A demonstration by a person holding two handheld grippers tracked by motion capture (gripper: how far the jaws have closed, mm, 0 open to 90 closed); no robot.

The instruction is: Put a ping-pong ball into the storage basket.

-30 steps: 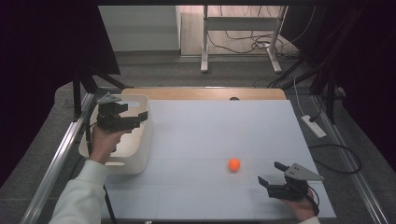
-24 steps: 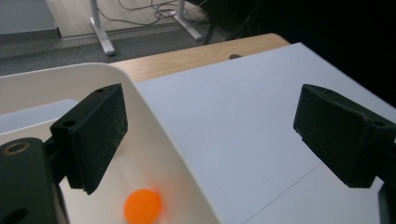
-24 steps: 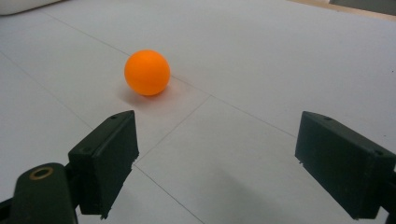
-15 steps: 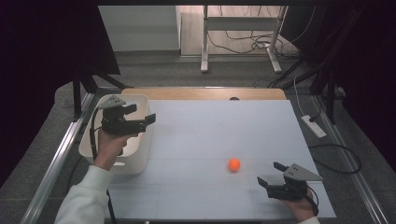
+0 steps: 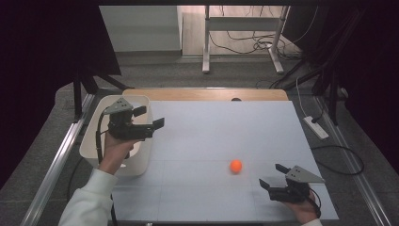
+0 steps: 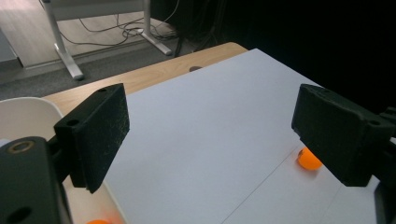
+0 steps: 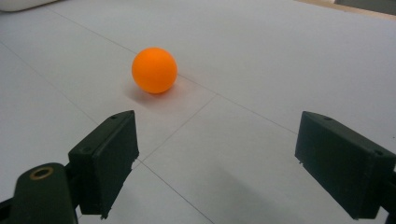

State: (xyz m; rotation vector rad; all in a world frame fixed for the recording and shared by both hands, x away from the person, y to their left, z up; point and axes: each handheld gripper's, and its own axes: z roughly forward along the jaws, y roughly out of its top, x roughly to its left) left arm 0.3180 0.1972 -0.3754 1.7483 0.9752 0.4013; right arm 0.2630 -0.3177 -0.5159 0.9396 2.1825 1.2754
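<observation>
Step in hand, as I judge: collecting orange balls into white bin (image 5: 89,146). Left gripper (image 5: 149,123) over bin's right rim, jaws wide apart, nothing between. One ball (image 6: 99,221) lies inside bin. Other ball (image 5: 236,165) rests on white table (image 5: 211,127), near right gripper (image 5: 273,176), whose jaws gape wide, empty. Next I must bring right gripper forward, straddle ball, close gently so it does not roll away.

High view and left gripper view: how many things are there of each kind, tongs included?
Orange balls: 2 (one on the table, one in the tub)
White tub: 1
Tongs: 2 (left, right)
Total: 5
</observation>
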